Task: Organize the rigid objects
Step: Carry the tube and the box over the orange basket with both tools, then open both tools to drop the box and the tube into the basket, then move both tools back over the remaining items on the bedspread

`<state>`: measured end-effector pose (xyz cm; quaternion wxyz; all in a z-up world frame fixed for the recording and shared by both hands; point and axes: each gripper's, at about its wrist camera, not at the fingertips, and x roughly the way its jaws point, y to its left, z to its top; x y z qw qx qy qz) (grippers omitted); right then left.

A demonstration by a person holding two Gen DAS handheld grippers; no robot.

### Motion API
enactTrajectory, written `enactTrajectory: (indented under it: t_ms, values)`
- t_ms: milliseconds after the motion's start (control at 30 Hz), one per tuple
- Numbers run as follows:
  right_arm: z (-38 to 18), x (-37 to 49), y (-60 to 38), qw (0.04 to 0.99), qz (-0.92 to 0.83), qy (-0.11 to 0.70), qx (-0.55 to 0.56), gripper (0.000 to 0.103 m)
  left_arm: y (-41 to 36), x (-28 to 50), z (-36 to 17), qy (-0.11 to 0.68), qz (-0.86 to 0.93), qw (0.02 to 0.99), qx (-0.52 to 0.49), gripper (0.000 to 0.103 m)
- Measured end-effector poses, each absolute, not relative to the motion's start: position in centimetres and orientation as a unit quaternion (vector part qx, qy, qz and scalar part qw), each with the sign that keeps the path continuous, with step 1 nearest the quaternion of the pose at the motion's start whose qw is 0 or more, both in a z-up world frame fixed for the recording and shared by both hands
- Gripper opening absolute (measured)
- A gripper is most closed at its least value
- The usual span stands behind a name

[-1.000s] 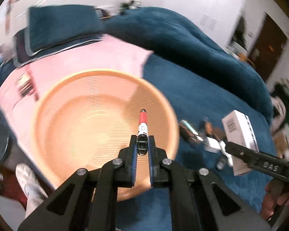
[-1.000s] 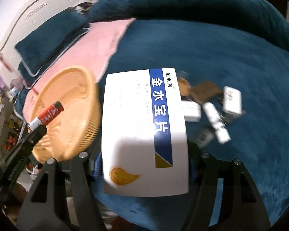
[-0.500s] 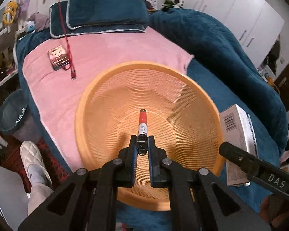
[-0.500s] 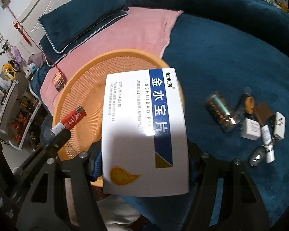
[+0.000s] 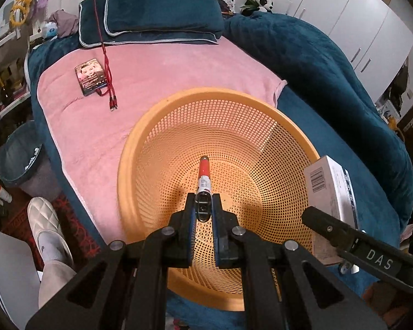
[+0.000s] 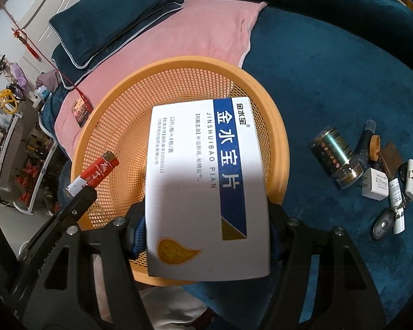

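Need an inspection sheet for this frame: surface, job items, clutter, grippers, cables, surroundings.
Surface: blue bedspread, pink towel over part of it.
Job's things: orange basket holding nothing yet; lighter and medicine box held over it.
Clutter: can, chargers, key fob on the bedspread; card on the towel.
Grippers: left gripper shut on lighter; right gripper shut on medicine box.
Cables: red cable across the towel.
Surroundings: pillows, bin, wardrobe.

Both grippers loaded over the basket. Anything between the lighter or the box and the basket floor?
Nothing visible. The red lighter in the left gripper and the white box in the right gripper sit over the orange basket, whose visible mesh floor is bare.
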<state>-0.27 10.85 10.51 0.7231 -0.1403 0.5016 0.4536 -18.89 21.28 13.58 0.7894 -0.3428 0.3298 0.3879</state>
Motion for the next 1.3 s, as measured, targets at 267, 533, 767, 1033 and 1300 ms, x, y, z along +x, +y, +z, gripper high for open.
enactTrajectory:
  t_ms: [267,533,767,1033,1300]
  values:
    - [11.3,0.2,10.1,0.737,0.447,0.487,-0.141,0.082,21.5,-19.3,13.5,0.327,0.405,0.776,-0.357,0.072]
    - [12.7,0.7,8.1,0.749,0.450,0.463,-0.146,0.103,20.7,-19.4,14.3,0.316,0.412,0.785,-0.337,0.103]
    - [12.9,1.1,6.8,0.759,0.440,0.459,-0.144,0.103,20.2,-19.2,14.4,0.325,0.409,0.785,-0.333,0.103]
    - [12.1,1.8,5.0,0.760,0.425,0.468,-0.150,0.103,19.6,-18.8,14.5,0.333,0.405,0.787,-0.325,0.103]
    - [12.0,2.5,3.0,0.765,0.417,0.470,-0.143,0.103,18.3,-17.5,14.7,0.342,0.391,0.797,-0.308,0.103]
